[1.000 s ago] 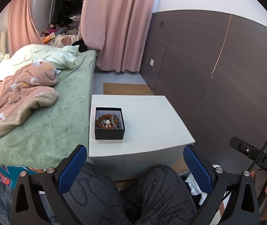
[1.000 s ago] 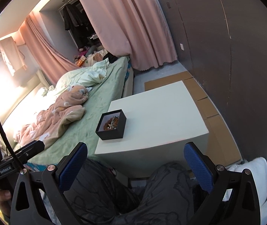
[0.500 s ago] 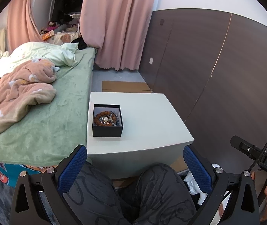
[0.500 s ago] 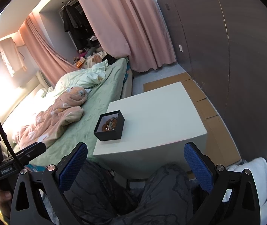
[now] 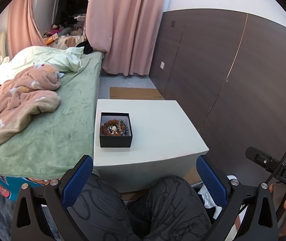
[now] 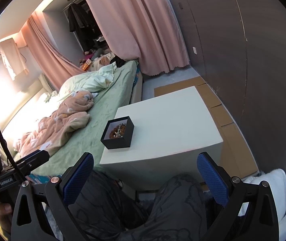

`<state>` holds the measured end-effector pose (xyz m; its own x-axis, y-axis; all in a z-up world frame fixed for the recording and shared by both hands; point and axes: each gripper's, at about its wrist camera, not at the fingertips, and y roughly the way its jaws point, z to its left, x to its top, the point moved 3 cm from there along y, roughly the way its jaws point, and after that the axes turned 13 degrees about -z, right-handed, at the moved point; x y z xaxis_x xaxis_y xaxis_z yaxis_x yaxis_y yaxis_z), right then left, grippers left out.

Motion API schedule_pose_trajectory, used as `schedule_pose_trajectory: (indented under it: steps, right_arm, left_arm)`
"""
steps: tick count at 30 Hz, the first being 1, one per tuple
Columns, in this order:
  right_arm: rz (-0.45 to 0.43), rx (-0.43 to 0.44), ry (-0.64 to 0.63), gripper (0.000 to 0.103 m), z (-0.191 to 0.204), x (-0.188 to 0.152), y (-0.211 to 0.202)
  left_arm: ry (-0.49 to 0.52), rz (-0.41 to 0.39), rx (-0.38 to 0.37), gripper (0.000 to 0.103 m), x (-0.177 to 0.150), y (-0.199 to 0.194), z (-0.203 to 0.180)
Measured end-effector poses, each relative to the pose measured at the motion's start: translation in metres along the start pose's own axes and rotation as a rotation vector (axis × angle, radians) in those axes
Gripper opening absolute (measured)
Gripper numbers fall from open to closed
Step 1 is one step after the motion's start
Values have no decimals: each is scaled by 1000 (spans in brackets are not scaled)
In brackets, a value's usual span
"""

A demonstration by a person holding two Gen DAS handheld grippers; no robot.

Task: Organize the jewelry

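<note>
Both tongs (image 5: 144,177) gaping, low — over knees (image 5: 134,204)

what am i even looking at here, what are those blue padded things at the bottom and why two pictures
A seated person holds a hand-held gripper in each hand; each gripper carries a wide-angle camera looking along its two blue-padded fingers. One picture is from the left gripper, the other from the right gripper. Both are open and hold nothing, hovering above the person's knees. Ahead stands a white table beside a bed. On the table sits an open black box holding beaded bracelets, the jewelry to be organized.
</note>
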<state>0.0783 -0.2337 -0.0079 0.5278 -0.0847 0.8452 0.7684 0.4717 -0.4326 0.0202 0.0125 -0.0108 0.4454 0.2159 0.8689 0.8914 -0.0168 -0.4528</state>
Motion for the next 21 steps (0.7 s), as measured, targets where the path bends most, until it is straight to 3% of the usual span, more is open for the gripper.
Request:
schedule_pose_trajectory:
  steps: [21]
  right_arm:
    - [12, -1, 4, 103, 0, -6, 2]
  left_arm:
    - [28, -13, 14, 103, 1, -4, -3]
